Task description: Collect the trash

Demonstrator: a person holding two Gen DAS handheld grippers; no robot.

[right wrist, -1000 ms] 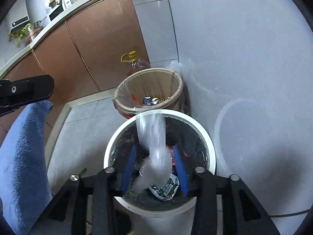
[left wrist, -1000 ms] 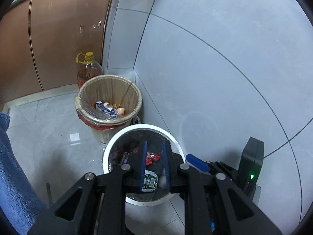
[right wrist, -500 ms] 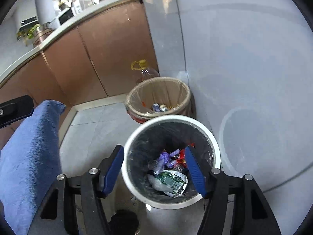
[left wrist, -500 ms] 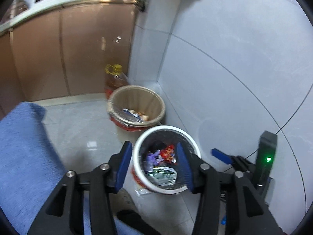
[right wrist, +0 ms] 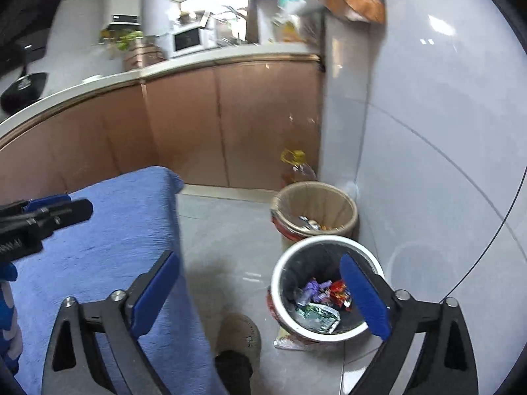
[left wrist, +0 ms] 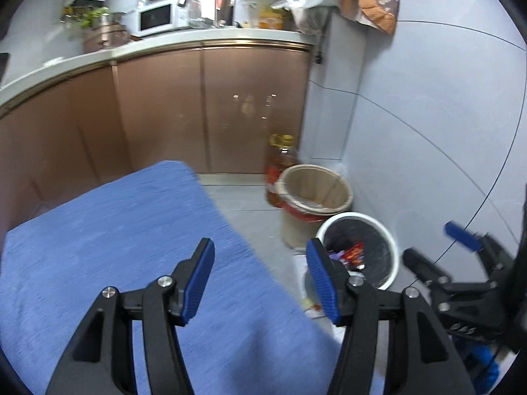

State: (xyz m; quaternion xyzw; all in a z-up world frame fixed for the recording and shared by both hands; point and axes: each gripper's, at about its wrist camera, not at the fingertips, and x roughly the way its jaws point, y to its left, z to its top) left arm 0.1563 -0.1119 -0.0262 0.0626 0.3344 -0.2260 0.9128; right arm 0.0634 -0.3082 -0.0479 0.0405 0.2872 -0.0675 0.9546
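Both the left gripper (left wrist: pixel 260 278) and right gripper (right wrist: pixel 260 291) are opening, empty; a wrapper (right wrist: pixel 286 337) beside the white bin (right wrist: pixel 329 240) could stay uncollected.

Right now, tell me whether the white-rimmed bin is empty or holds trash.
Holds trash. In the white-rimmed bin, purple, red and green-white wrappers cover the bottom of its dark liner, far below the rim.
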